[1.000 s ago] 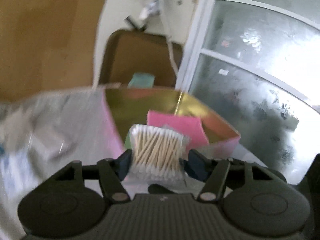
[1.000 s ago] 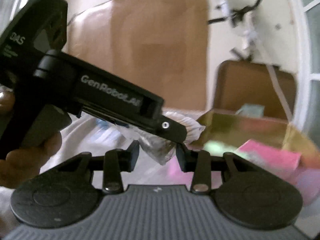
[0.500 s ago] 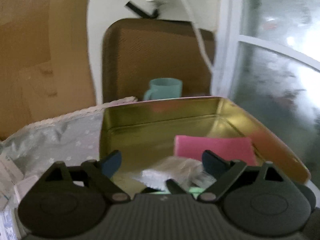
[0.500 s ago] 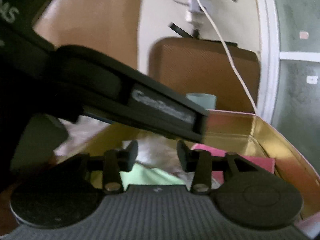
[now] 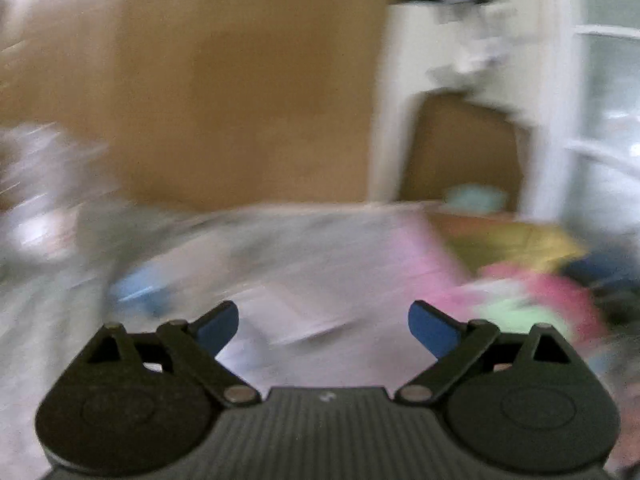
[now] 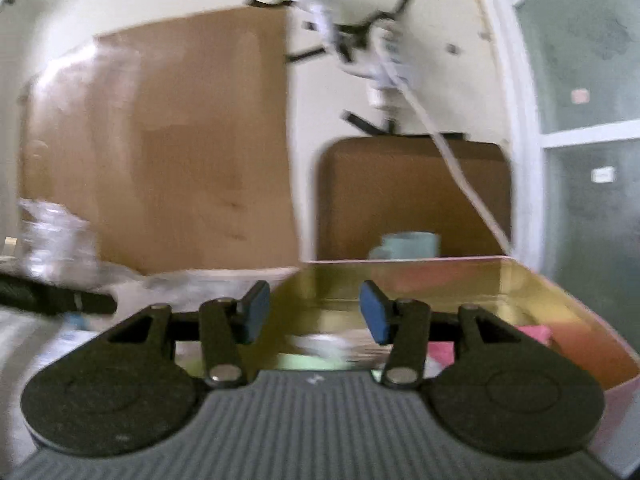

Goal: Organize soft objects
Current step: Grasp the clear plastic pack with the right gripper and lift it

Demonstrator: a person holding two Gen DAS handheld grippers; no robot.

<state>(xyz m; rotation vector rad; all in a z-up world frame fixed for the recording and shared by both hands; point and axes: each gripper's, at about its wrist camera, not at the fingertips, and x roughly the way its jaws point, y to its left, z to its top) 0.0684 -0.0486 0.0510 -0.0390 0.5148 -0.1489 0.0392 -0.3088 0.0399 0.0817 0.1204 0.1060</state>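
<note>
Inside the open gold-lined tin box (image 6: 520, 280) at far right, a pink cloth (image 6: 532, 334), a green sheet (image 6: 304, 361) and a pale bundle (image 6: 324, 346) already lie, while the left gripper (image 5: 323, 326), wide and empty, faces blurred, seemingly unsorted items at left, and the right gripper (image 6: 314, 312) stands parted and empty.

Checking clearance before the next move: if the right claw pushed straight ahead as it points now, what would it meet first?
Probably the gold tin: the open right claw aims at its far inner wall, above the blurred items inside; depth is unclear.
</note>
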